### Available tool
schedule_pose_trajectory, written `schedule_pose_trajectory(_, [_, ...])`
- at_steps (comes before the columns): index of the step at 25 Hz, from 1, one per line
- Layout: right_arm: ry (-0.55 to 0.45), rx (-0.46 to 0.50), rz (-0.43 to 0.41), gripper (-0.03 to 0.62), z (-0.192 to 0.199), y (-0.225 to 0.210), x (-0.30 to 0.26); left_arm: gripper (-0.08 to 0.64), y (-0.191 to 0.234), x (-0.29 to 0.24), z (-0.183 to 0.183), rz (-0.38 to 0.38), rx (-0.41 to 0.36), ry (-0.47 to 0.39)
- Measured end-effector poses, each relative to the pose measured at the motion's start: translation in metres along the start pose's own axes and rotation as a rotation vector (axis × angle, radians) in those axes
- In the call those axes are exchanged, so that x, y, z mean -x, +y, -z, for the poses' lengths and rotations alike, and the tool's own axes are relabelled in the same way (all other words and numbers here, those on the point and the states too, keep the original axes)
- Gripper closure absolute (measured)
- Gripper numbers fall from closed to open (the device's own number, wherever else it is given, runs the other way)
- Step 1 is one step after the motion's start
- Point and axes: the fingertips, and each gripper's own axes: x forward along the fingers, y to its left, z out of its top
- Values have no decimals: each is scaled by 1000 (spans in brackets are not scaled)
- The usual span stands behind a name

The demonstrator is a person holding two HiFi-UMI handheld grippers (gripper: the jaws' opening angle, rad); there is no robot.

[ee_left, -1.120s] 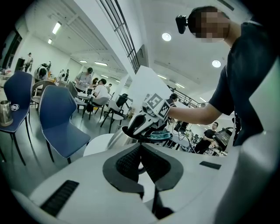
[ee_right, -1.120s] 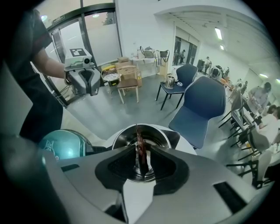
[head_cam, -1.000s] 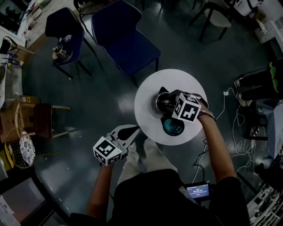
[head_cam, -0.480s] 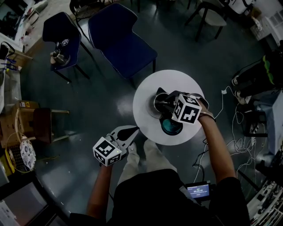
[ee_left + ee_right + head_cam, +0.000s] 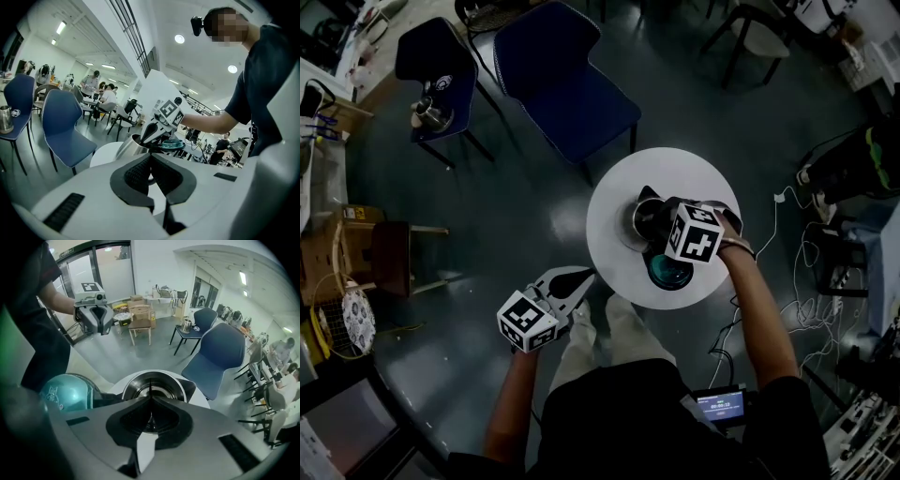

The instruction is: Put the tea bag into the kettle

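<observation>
- Table [image 5: 667, 169]: round and white, ahead of the seated person. All task items are carried on it.
- Kettle [image 5: 132, 386]: a steel vessel standing upright at the middle of the table, with the lid off and the mouth open. It is viewed straight down into by the right gripper's camera.
- Right gripper [image 5: 150, 398]: held steeply downward, directly above the kettle mouth. Its jaws have just been closing and are now clenched tip to tip. No bag is seen between the pads. A thin dark line is noted rising from the tips over the mouth; it cannot be determined whether this is a string or only the seam of the jaws.
- Left gripper [image 5: 151, 157]: held off the near-left edge of the table and pointed towards the kettle. Its jaws are clenched on nothing, and it is judged idle.
- Lid [image 5: 667, 270]: teal, lying on the table just beside the kettle, on the near side.
- Tea bag: not made out in any view, so its place cannot be confirmed.
- Finding: the closing of the jaws over the open mouth is judged to mark either a pinch on a string or a finished drop. The kettle's contents should be verified before the task is passed.
</observation>
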Motion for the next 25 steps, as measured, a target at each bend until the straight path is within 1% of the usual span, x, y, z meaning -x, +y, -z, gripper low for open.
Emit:
schedule_pose_trajectory(6, [-9,-19,10,569,-5,-5,-2,544,5,1,-3,-3,7,-10])
schedule_pose_trajectory(9, [-33,-30,33,568,-10,-8,1,543,5,1,-2,3,6,-10])
schedule_pose_trajectory(16, [-48,-50,86,568,-18,-1,22,543,-3,8,-10,31,-24,-16])
schedule_pose_trajectory(18, [-67,-62,103,568,-24,4,34,543,-9,12,-14,41,-43,-11])
schedule_pose_trajectory(22, [-134,-90,146,569,-46,19,60,543,-18,26,-27,39,-123,1])
schedule_pose_trajectory(25, [-191,-106,203,569,-61,30,82,543,-26,35,-45,35,-154,-24])
